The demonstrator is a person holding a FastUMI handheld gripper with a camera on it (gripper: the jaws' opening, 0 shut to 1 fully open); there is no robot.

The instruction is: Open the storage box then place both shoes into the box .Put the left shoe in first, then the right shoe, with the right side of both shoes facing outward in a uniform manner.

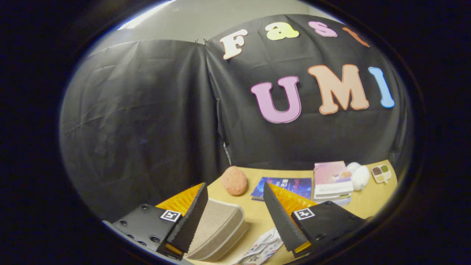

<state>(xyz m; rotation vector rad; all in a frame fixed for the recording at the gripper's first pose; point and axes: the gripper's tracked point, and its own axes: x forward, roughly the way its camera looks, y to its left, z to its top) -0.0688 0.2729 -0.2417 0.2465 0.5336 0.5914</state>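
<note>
My gripper [235, 189] is open, held above the wooden table [368, 206] with nothing between its fingers. Below the gap and next to the left finger lies a beige, fabric-covered storage box [217, 228], its lid down. A white shoe with red and blue marks [263, 246] lies low between the fingers, just inside the right finger, partly cut off at the bottom.
Beyond the fingers sit a pinkish-orange fuzzy ball [234, 180], a blue book [285, 186], a stack of pink and white books [331, 180], white rounded objects [358, 176] and a small paint palette [381, 173]. The black cloth wall stands close behind the table.
</note>
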